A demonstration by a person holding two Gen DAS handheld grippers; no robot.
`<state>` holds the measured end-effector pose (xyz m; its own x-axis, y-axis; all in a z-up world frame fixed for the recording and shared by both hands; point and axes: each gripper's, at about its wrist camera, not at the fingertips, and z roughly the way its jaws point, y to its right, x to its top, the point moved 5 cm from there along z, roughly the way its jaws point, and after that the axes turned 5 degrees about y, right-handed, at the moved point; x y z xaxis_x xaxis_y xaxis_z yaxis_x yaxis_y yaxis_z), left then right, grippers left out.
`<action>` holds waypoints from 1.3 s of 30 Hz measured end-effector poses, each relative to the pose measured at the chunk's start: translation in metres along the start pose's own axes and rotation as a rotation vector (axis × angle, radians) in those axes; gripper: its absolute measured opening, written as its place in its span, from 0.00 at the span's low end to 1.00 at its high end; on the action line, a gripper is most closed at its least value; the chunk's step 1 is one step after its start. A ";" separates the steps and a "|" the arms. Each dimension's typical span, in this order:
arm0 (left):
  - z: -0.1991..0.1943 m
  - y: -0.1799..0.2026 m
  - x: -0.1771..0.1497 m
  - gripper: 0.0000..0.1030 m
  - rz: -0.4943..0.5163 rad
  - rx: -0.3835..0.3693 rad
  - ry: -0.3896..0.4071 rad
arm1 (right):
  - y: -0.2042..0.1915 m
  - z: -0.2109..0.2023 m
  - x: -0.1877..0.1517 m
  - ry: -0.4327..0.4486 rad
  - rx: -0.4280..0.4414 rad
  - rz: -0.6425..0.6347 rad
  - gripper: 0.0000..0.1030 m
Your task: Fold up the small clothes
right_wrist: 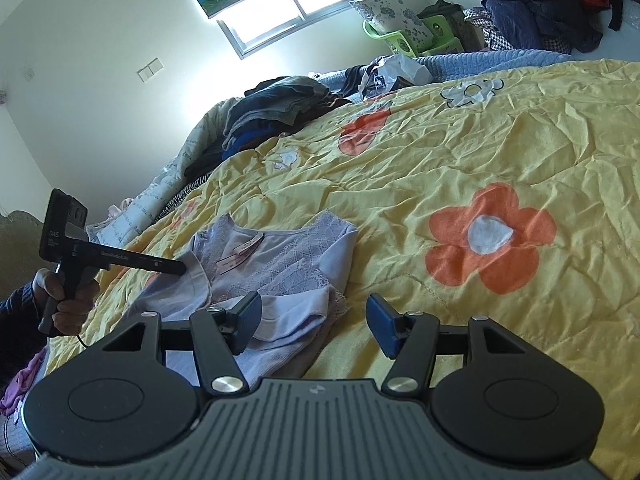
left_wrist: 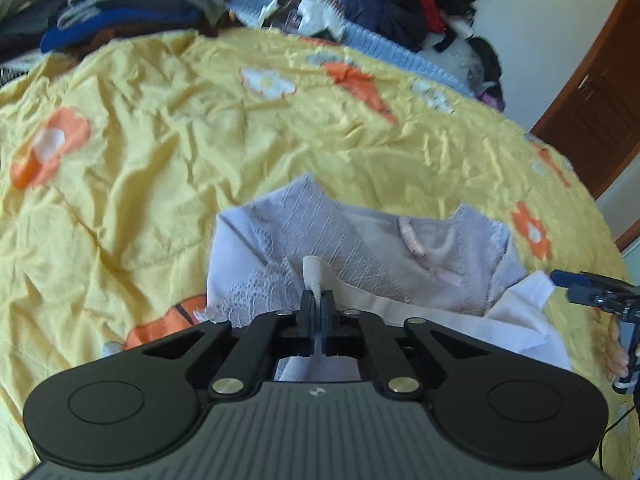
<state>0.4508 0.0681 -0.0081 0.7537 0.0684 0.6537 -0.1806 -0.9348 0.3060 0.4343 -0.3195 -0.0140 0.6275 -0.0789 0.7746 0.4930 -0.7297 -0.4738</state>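
A small lavender lace garment [left_wrist: 352, 248] lies partly folded on the yellow flowered bedspread [left_wrist: 160, 152]. My left gripper [left_wrist: 319, 300] is shut on its pale edge, a strip of cloth sticking up between the fingers. In the right wrist view the same garment [right_wrist: 280, 264] lies left of centre, with the left gripper [right_wrist: 176, 268] pinching its left edge. My right gripper [right_wrist: 316, 324] is open and empty, just above the garment's near right corner; it shows at the right edge of the left wrist view [left_wrist: 592, 292].
A stack of folded dark clothes [left_wrist: 140, 4] sits at the bed's far left. A heap of jackets [left_wrist: 400, 0] lies at the far right, a wooden door [left_wrist: 600, 92] beyond. A plastic bag [right_wrist: 396, 68] and a green basket [right_wrist: 412, 36] stand near the window.
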 end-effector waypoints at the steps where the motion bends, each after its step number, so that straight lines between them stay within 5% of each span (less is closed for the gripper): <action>1: -0.004 -0.001 0.002 0.02 -0.001 0.000 0.011 | 0.000 0.000 0.000 0.002 -0.002 -0.006 0.62; 6: -0.031 -0.019 0.019 0.02 -0.051 0.017 0.135 | -0.005 -0.002 0.002 0.006 -0.015 -0.089 0.63; 11: -0.013 -0.034 0.012 0.02 -0.083 0.071 0.069 | -0.012 0.009 0.004 -0.023 -0.001 -0.144 0.63; 16: -0.006 -0.035 0.005 0.02 -0.098 0.048 0.062 | -0.018 0.024 0.007 -0.047 0.002 -0.197 0.63; 22: -0.004 -0.038 0.005 0.02 -0.118 0.051 0.051 | 0.001 0.053 0.025 -0.058 0.030 -0.041 0.63; 24: -0.003 -0.040 0.004 0.02 -0.129 0.057 0.045 | 0.009 0.064 0.029 -0.075 0.029 0.017 0.52; 26: -0.001 -0.041 0.002 0.02 -0.128 0.054 0.042 | 0.017 0.071 0.029 -0.100 0.036 0.090 0.12; 39: 0.011 -0.047 -0.003 0.03 -0.167 0.001 0.012 | 0.019 0.058 0.028 -0.086 0.068 0.136 0.17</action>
<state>0.4643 0.1080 -0.0320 0.7655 0.2271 0.6020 -0.0524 -0.9105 0.4102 0.4962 -0.2961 -0.0251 0.7391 -0.1129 0.6641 0.4382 -0.6681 -0.6013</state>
